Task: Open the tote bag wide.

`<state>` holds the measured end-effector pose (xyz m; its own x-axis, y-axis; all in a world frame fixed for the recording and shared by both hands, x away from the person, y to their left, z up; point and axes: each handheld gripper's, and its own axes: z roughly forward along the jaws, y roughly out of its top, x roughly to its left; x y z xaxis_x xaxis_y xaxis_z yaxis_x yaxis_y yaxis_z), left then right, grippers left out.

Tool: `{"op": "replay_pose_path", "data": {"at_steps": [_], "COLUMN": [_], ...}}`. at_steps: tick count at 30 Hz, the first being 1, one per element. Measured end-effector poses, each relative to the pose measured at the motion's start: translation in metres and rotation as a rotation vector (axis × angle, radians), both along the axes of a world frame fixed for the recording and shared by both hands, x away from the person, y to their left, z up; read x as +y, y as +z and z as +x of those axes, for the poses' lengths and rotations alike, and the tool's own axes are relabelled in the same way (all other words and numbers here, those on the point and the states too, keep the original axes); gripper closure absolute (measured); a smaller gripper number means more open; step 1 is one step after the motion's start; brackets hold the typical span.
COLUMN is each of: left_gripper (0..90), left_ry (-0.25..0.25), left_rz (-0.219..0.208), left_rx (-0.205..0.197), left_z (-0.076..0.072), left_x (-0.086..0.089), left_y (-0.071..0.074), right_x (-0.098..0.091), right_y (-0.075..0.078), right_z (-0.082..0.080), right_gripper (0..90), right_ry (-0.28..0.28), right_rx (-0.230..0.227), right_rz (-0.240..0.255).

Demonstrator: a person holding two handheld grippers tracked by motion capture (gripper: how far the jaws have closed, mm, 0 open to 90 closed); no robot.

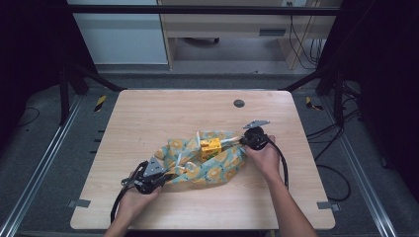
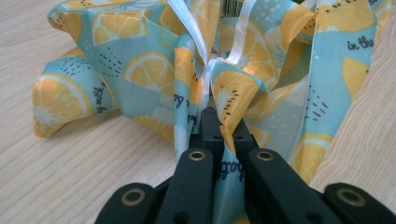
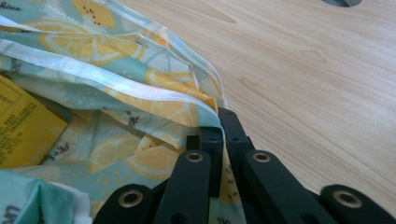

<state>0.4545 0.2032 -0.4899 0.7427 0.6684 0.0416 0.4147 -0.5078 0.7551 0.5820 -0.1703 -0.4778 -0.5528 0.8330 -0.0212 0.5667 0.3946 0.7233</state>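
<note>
Lying near the middle of the wooden table, the lemon-print bag is pinched at both ends: the left gripper clamps one fold of fabric, the right gripper clamps the rim by its white drawstring. A yellow box, possibly a carton, rests in the open mouth.

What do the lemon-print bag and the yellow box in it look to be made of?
The bag looks like thin glossy plastic film, maybe coated fabric: it creases sharply and shines at the folds. The yellow box looks like matte printed cardboard, with flat faces and a crisp edge. The table shows a smooth wood-grain finish.
</note>
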Motion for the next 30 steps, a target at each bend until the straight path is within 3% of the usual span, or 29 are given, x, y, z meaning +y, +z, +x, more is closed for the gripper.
{"op": "replay_pose_path", "data": {"at_steps": [4,11,18,20,24,30], "left_gripper": [89.4,89.4,89.2,86.9,72.7,52.3], "left_ry": [0.005,-0.006,0.012,0.023,0.045,0.057], "left_rz": [-0.013,0.020,0.004,-0.015,-0.047,-0.075], "left_rx": [0.001,-0.008,0.015,0.003,-0.049,-0.107], "left_z": [-0.003,-0.007,-0.011,-0.012,-0.018,-0.025], "left_x": [0.002,-0.001,0.001,0.003,0.006,0.006], "left_y": [0.002,0.002,0.001,0.002,0.009,0.020], "right_x": [0.003,0.006,0.010,0.010,0.006,-0.002], "right_y": [0.003,0.002,0.004,0.006,0.019,0.043], "right_z": [0.000,0.001,0.001,-0.001,-0.008,-0.022], "right_gripper": [90.0,90.0,88.4,81.8,63.7,39.1], "right_ry": [0.012,0.012,0.015,0.015,-0.013,-0.057], "right_rx": [-0.004,0.001,0.019,0.003,-0.049,-0.121], "right_rz": [-0.017,-0.041,-0.051,-0.053,-0.043,0.016]}}
